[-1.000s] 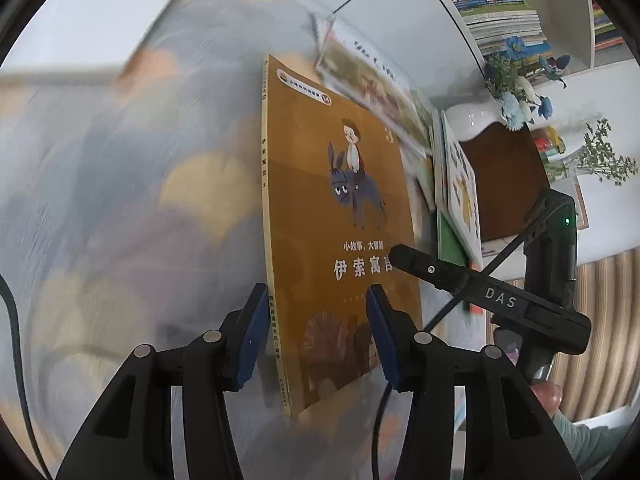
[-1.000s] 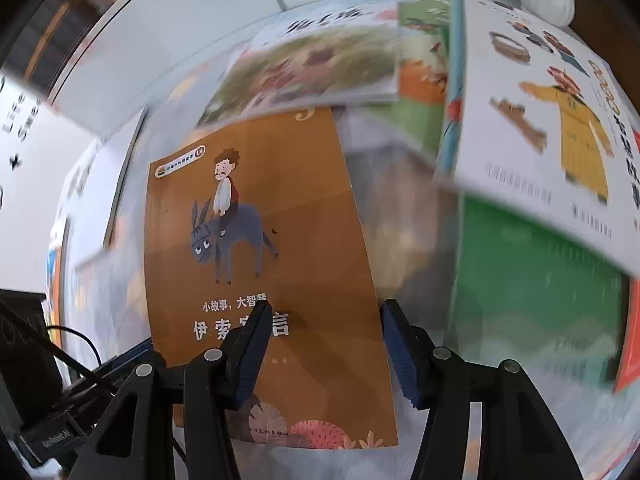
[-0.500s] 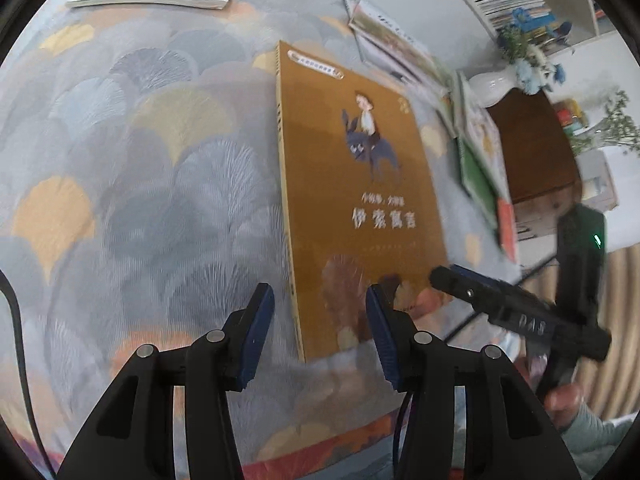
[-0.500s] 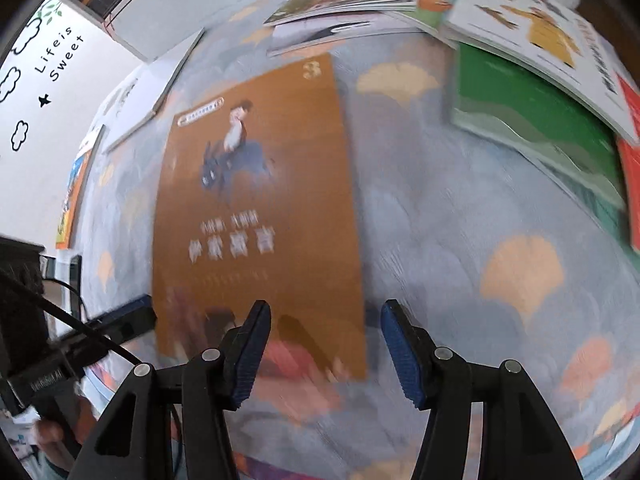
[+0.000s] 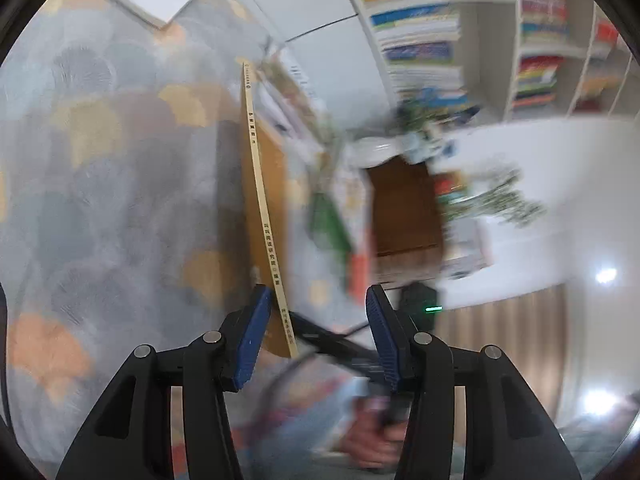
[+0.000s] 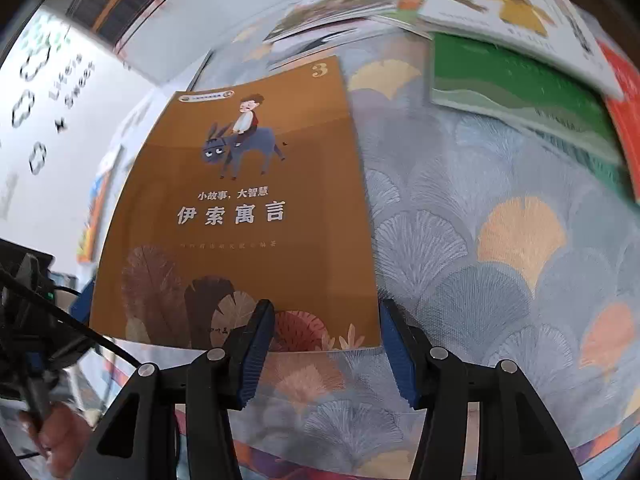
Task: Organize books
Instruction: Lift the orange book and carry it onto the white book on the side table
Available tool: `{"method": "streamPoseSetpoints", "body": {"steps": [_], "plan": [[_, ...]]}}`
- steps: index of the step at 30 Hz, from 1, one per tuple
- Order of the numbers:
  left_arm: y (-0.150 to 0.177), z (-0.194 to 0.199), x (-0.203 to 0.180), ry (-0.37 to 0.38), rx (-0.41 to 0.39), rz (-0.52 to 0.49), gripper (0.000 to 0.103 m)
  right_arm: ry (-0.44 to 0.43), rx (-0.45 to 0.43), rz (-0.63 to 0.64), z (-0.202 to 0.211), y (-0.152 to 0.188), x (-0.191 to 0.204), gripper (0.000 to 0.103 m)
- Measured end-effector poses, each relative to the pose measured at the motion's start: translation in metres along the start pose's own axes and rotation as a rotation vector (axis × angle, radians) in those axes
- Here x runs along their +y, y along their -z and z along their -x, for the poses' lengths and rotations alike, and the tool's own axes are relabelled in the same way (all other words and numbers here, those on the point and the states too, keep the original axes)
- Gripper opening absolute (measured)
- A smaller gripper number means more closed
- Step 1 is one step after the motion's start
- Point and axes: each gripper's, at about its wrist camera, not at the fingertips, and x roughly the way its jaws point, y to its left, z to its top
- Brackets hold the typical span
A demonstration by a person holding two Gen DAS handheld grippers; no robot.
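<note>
An orange book with a boy on a donkey (image 6: 248,216) lies tilted on the fan-patterned cloth (image 6: 500,280), its spine side raised. In the left wrist view I see it edge-on, the cream spine (image 5: 264,208) running down between the fingers of my left gripper (image 5: 318,332). That gripper is open, and its left pad (image 5: 254,328) sits against the book's underside. My right gripper (image 6: 326,340) is open above the book's lower right corner, with that edge showing between its fingers. One blue pad of the left gripper (image 6: 82,300) shows past the book's left edge.
A green book (image 6: 520,92), a white picture book (image 6: 516,8), a red one (image 6: 624,92) and more picture books (image 6: 340,4) lie at the cloth's far side. Beyond stand bookshelves (image 5: 420,40), a brown stand (image 5: 404,208) and a white vase (image 5: 376,148). A hand (image 5: 372,448) holds the right tool.
The book went from lying flat, cover up, to tilted with its spine edge raised at the left gripper. The right gripper moved in toward the book's lower right corner.
</note>
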Motion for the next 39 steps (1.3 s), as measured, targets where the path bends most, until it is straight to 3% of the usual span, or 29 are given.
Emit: {"method": "streamPoseSetpoints", "body": {"steps": [2,4,6,9,13,16,19,21,23,26,28,31,37,39], "plan": [[0.000,-0.013,0.007,-0.119,0.027,-0.018,0.045,-0.026,0.003,-0.025,0.001,-0.001,-0.005,0.053],[0.000,-0.027,0.014,-0.203,0.058,-0.032,0.027,-0.034,0.004,-0.028,0.001,-0.001,-0.005,0.053],[0.001,-0.043,0.017,-0.248,0.100,-0.043,0.017,-0.038,0.002,-0.029,0.001,-0.001,-0.007,0.053],[0.003,-0.060,0.010,-0.263,0.127,-0.075,0.015,-0.049,0.005,-0.047,0.002,0.000,-0.010,0.053],[-0.009,-0.061,-0.003,-0.108,0.128,-0.037,0.015,-0.137,0.049,-0.101,0.004,-0.011,-0.023,0.053],[-0.019,-0.061,-0.004,-0.001,0.125,0.030,0.015,-0.321,0.048,-0.246,0.009,-0.016,-0.047,0.053],[-0.019,-0.064,0.010,0.128,0.153,0.188,0.015,-0.443,0.042,-0.341,0.007,-0.021,-0.063,0.053],[-0.018,-0.063,0.021,0.182,0.161,0.263,0.015,-0.485,0.049,-0.371,0.002,-0.023,-0.067,0.053],[-0.016,-0.066,0.017,0.170,0.154,0.260,0.015,-0.505,0.057,-0.378,-0.006,-0.028,-0.064,0.053],[-0.012,-0.065,0.016,0.137,0.154,0.255,0.015,-0.495,0.057,-0.359,-0.013,-0.039,-0.052,0.044],[-0.015,-0.062,0.013,0.065,0.151,0.213,0.015,-0.438,0.044,-0.312,-0.016,-0.049,-0.038,0.041],[-0.015,-0.059,-0.001,-0.143,0.151,0.065,0.019,-0.313,0.017,-0.157,-0.006,-0.055,-0.014,0.039],[-0.005,-0.060,-0.027,-0.333,0.133,-0.130,0.022,-0.036,-0.046,0.134,0.002,-0.046,0.038,0.038],[0.000,-0.055,-0.040,-0.362,0.110,-0.197,0.022,0.038,-0.080,0.234,0.008,-0.038,0.054,0.038]]}}
